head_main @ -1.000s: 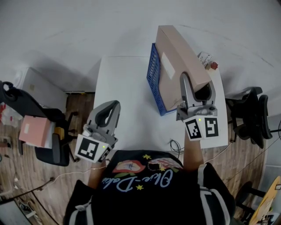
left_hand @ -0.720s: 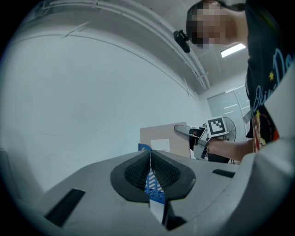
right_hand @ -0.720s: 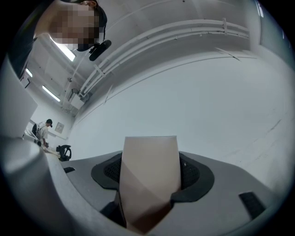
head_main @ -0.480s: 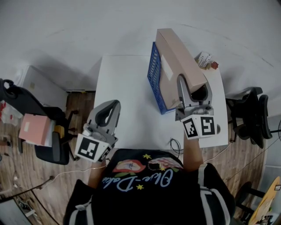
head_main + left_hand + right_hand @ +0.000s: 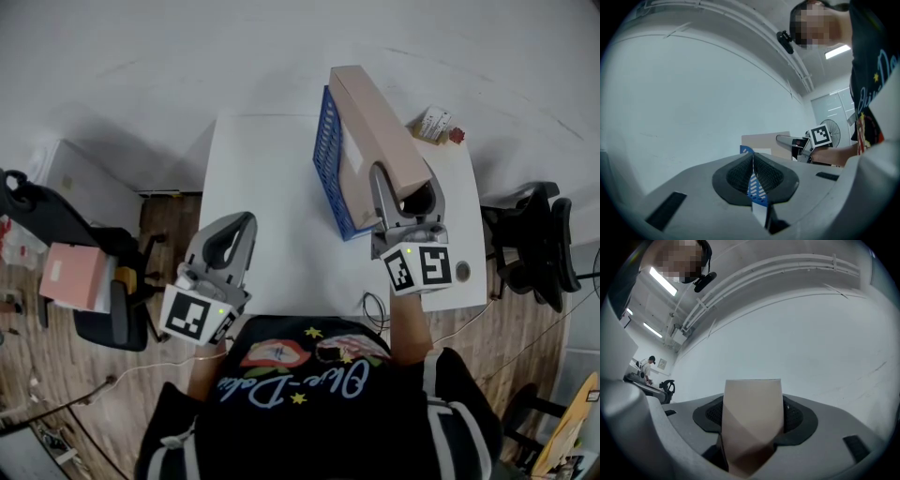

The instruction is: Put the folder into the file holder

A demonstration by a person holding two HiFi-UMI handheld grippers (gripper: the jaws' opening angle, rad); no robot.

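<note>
A thick tan folder (image 5: 375, 141) stands on edge, tilted, over the blue mesh file holder (image 5: 323, 169) at the back right of the white table (image 5: 262, 197). Whether its lower edge is inside the holder I cannot tell. My right gripper (image 5: 405, 192) is shut on the folder's near end; in the right gripper view the folder (image 5: 752, 423) fills the space between the jaws of the gripper (image 5: 752, 413). My left gripper (image 5: 242, 225) hangs at the table's front left, shut and empty. The left gripper view shows the left gripper (image 5: 753, 161) with its jaws together, the folder (image 5: 764, 140) and the right gripper (image 5: 801, 140) beyond.
A small card and a red object (image 5: 436, 124) lie at the table's back right corner, and a round item (image 5: 461, 272) sits at the front right. A cable (image 5: 375, 309) hangs at the front edge. Office chairs stand on the right (image 5: 534, 248) and left (image 5: 103, 281); a pink box (image 5: 70, 278) sits by the left one.
My right gripper and the folder have shifted a little left and away from me, closer over the blue holder. The left gripper has stayed still.
</note>
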